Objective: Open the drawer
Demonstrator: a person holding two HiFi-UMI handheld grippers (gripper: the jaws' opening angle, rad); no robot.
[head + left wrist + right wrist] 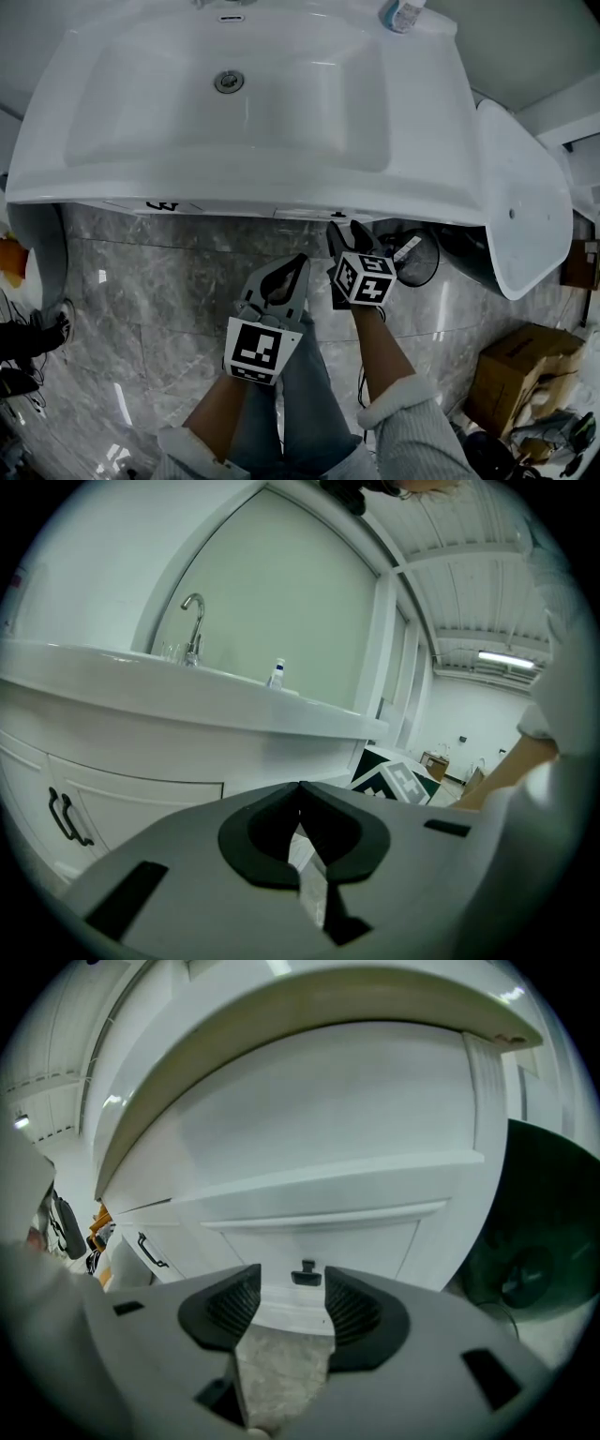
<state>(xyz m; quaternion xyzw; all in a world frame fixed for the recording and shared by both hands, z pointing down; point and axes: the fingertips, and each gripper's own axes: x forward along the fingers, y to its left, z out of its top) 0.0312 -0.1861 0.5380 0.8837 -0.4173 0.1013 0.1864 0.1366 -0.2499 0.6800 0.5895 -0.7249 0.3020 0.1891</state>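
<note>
Your right gripper (292, 1281) is held low in front of the washbasin (234, 103), below its front rim. Jaws stand apart, nothing pressed between them. The drawer (356, 1227) is the white panel of the cabinet under the washbasin, shut. Its small dark handle (307, 1276) shows in the gap between your right jaws, just ahead of them, with no contact visible.

Your left gripper (300, 786) sits just left of the right one in the head view, also below the washbasin rim. Jaws are together, tips meeting, holding nothing.

A tap (192, 625) and a small bottle (276, 674) stand on the washbasin's back edge. A black fan (534, 1241) is on the floor (141, 281) to the right of the washbasin.
</note>
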